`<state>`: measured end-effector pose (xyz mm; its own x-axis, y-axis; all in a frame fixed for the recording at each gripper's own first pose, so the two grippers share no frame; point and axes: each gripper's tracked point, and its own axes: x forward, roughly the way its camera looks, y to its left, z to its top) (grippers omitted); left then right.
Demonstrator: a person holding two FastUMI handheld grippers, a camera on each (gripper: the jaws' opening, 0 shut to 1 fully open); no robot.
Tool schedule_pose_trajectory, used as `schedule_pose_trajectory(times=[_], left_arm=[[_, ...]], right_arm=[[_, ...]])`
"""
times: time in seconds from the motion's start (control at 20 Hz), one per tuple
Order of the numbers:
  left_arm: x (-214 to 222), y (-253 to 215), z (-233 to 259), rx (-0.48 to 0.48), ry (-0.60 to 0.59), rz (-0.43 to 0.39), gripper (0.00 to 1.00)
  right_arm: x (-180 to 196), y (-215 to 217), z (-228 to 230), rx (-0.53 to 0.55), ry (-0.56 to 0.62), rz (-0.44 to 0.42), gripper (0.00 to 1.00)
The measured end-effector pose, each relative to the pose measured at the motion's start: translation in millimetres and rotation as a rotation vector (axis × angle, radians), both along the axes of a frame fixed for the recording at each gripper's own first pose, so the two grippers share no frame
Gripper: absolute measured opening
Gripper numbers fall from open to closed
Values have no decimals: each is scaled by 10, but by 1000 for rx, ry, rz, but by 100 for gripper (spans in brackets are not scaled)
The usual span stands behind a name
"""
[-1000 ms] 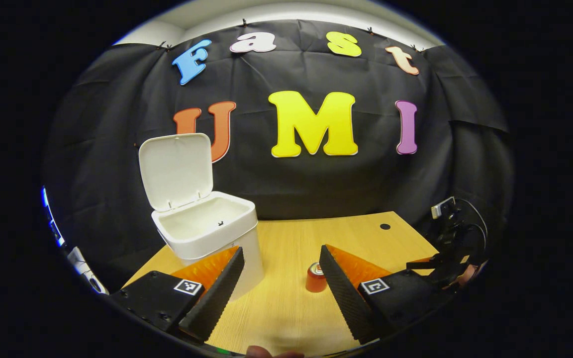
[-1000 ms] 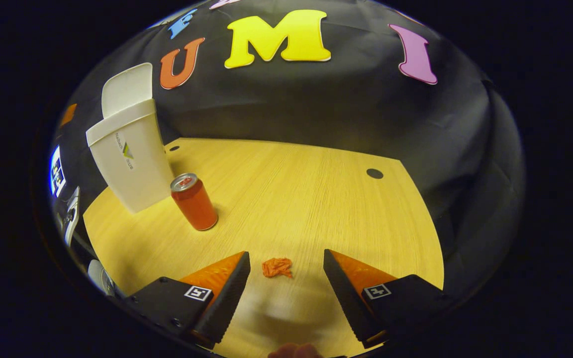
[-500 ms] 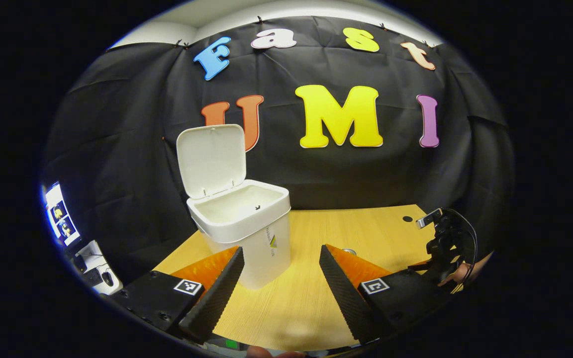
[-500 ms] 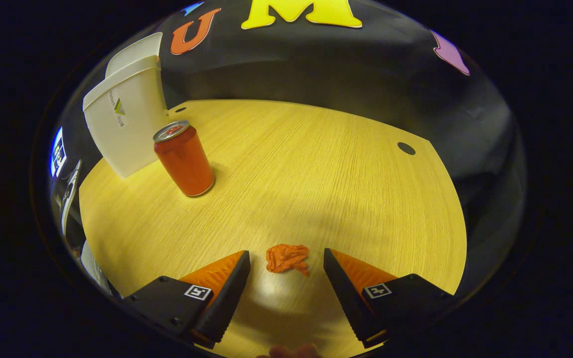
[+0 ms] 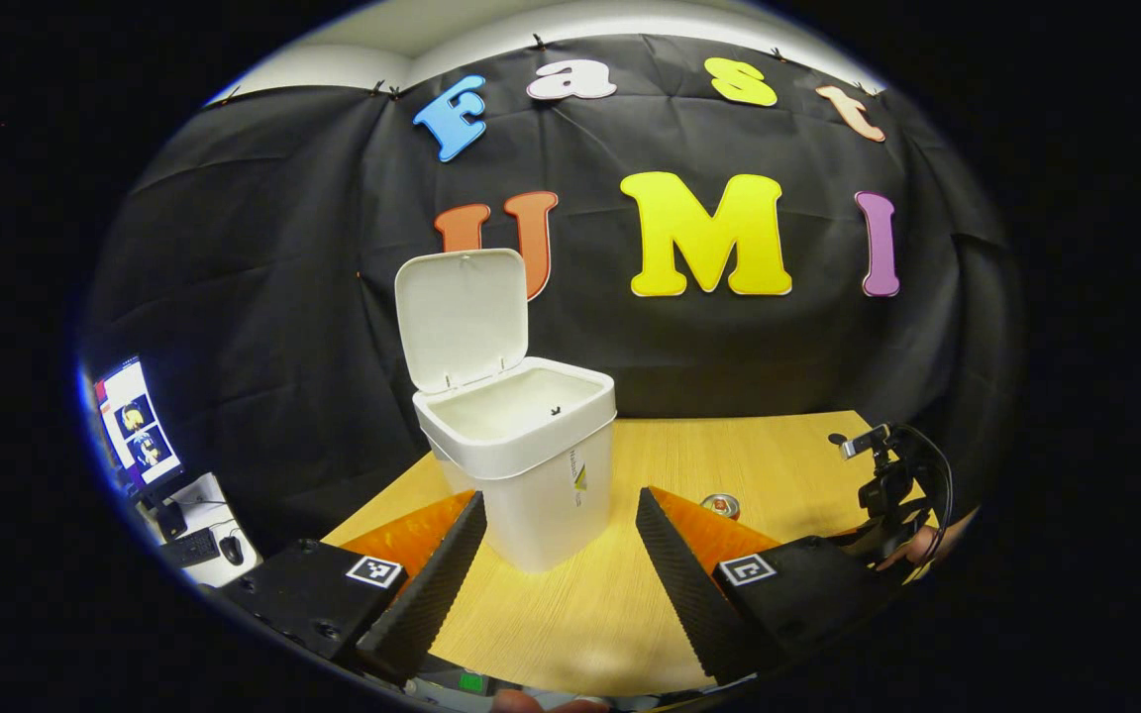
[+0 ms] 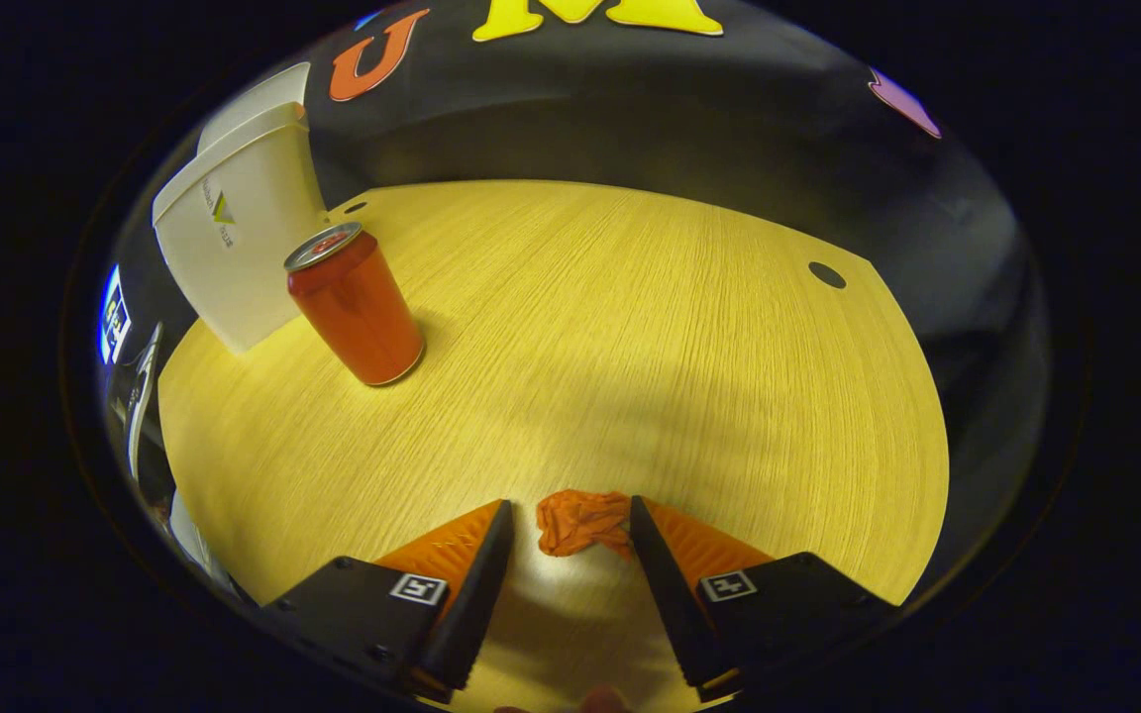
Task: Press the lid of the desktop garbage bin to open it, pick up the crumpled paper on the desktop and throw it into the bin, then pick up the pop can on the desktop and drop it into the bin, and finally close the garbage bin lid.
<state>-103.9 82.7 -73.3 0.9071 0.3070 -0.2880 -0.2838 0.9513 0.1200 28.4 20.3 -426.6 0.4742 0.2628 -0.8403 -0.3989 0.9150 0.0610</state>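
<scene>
- Two grippers are at work above the wooden table (image 6: 630,327).
- In the right gripper view, the right gripper (image 6: 564,535) is low over the table, its fingers partly closed around the crumpled paper (image 6: 580,520); the right finger seems to touch the paper, and the left one is apart from it.
- The pop can (image 6: 355,303) stands upright just beside the white bin (image 6: 229,253).
- In the left gripper view, the left gripper (image 5: 559,530) has its fingers wide apart and holds nothing.
- The bin's lid (image 5: 462,317) stands open.
</scene>
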Motion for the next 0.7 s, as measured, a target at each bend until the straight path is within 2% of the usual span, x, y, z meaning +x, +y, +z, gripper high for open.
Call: schedule_pose_trajectory(times=[0.05, 0.1, 0.25, 0.35, 0.4, 0.5, 0.6, 0.7], left_arm=[[16, -3, 3, 0, 0, -3, 100], [27, -9, 1, -1, -1, -5, 100], [52, -29, 19, 4, -7, -16, 100], [54, -33, 57, 1, -18, -21, 100], [45, -31, 63, -2, -24, -24, 100], [35, -7, 73, -3, -29, -20, 100], [23, 25, 70, -8, -32, -17, 100], [19, 57, 72, -14, -40, -17, 100]], right_arm=[[-5, 2, 13, -4, 4, 5, 63], [6, -2, -5, -6, 3, 14, 59], [3, 20, 8, 2, 15, 25, 33], [-26, 50, 7, 18, 40, 22, 33], [-68, 89, 12, 34, 73, 28, 14], [-121, 137, 65, 55, 93, 32, 14], [-171, 169, 186, 82, 92, 17, 3], [-201, 197, 385, 118, 80, 0, 3]])
